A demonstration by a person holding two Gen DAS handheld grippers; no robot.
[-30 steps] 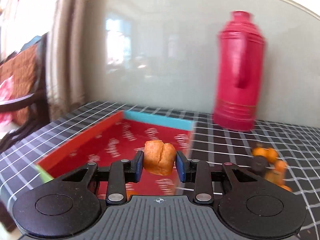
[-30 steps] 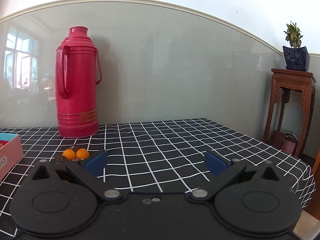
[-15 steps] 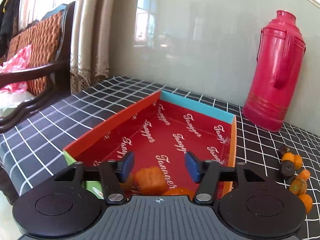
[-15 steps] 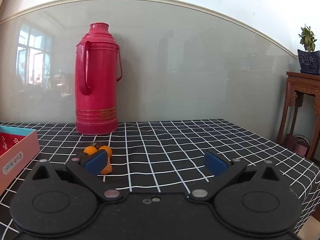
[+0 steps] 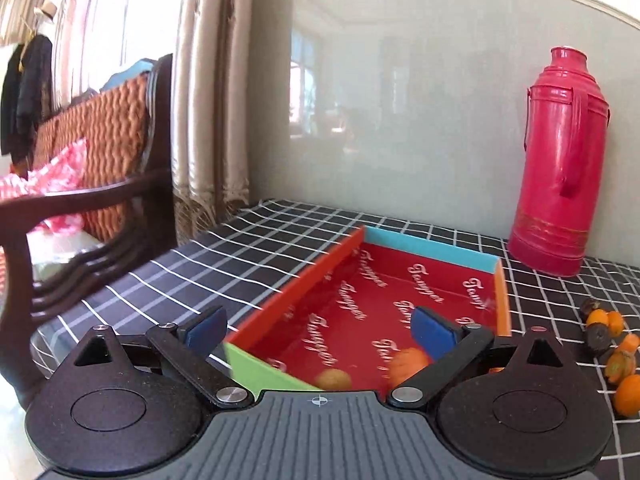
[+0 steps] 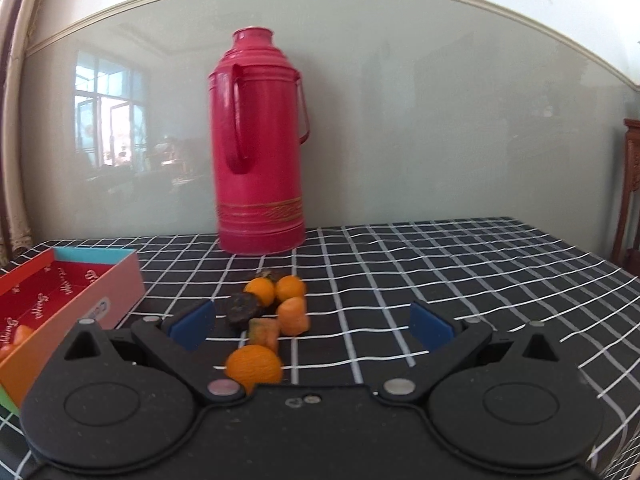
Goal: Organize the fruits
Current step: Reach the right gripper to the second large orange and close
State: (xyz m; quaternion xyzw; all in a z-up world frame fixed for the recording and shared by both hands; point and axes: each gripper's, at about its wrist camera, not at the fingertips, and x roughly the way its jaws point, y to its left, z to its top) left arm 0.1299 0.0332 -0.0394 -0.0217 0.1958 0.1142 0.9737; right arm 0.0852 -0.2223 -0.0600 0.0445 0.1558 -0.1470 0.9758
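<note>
The left gripper (image 5: 318, 328) hangs over the red box (image 5: 496, 268) with its jaws spread wide, gripping nothing; 2 fruits (image 5: 408, 362) lie in the box. The right gripper's (image 6: 312, 322) jaws gape over a fruit pile (image 6: 276, 312) on the checked table (image 6: 460, 264), near a red thermos (image 6: 260, 152).

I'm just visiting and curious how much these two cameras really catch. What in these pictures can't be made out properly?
- Left wrist view: the near end of the red cardboard box is hidden behind the open left claw; an orange fruit inside is partly covered by one finger.
- Right wrist view: the nearest round orange fruit is blurred, its bottom cut off by the open right claw.
- Right wrist view: the frame's left edge cuts off the box.
</note>
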